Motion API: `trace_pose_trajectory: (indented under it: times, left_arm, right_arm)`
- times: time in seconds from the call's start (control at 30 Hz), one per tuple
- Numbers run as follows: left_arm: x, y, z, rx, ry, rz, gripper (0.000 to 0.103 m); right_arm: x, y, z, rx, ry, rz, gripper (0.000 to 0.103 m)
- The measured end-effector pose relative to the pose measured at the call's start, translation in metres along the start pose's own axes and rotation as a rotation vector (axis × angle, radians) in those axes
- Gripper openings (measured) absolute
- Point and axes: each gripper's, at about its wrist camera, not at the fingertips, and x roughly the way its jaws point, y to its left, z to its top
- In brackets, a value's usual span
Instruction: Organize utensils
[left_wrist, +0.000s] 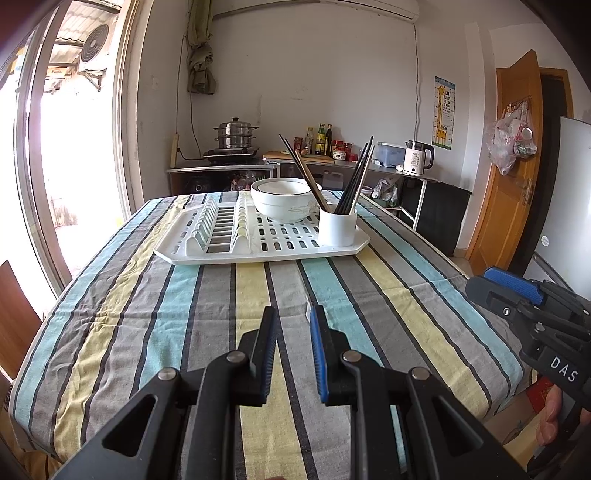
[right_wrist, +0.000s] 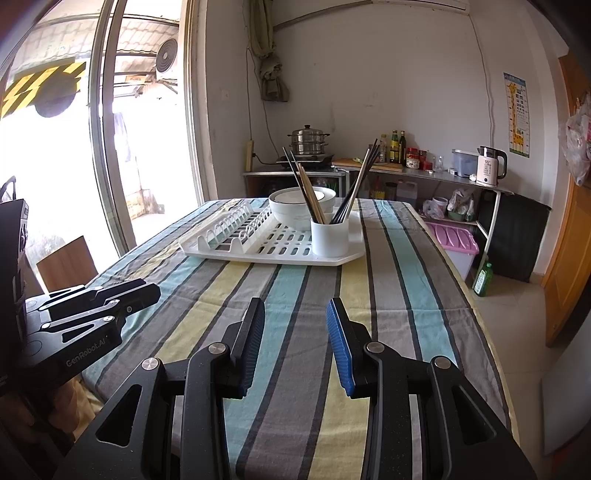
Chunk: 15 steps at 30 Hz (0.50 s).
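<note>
Striped cloth-covered table (left_wrist: 258, 295) fills the view, with the white slotted plastic drying rack (left_wrist: 280, 243) at its far end. On it sits a white ceramic bowl (left_wrist: 282, 199), and just beside that the white round utensil cup (left_wrist: 338, 227) with dark and wooden chopsticks (left_wrist: 354, 181) fanned both ways. Left tongs (left_wrist: 293, 328) narrowly apart, right tongs (right_wrist: 295, 317) wider apart, both empty, well short of the rack. Best approach, I'd say: come high and pinch one stick near its top.

Bare striped tablecloth (left_wrist: 258, 295) is lying open in front of the drying rack (left_wrist: 258, 251); on the rack, the bowl (left_wrist: 282, 199) and the chopstick cup (left_wrist: 337, 227) are blocking its right half.
</note>
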Motion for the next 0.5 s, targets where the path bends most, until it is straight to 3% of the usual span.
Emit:
trace_pose_trajectory:
  times: [0.5]
  left_arm:
    - [-0.0004,0.0008,-0.0007,-0.011,-0.006,0.0,0.019]
  right_arm:
    - [-0.0006,0.0003,-0.0005,0.0,0.002,0.0,0.036]
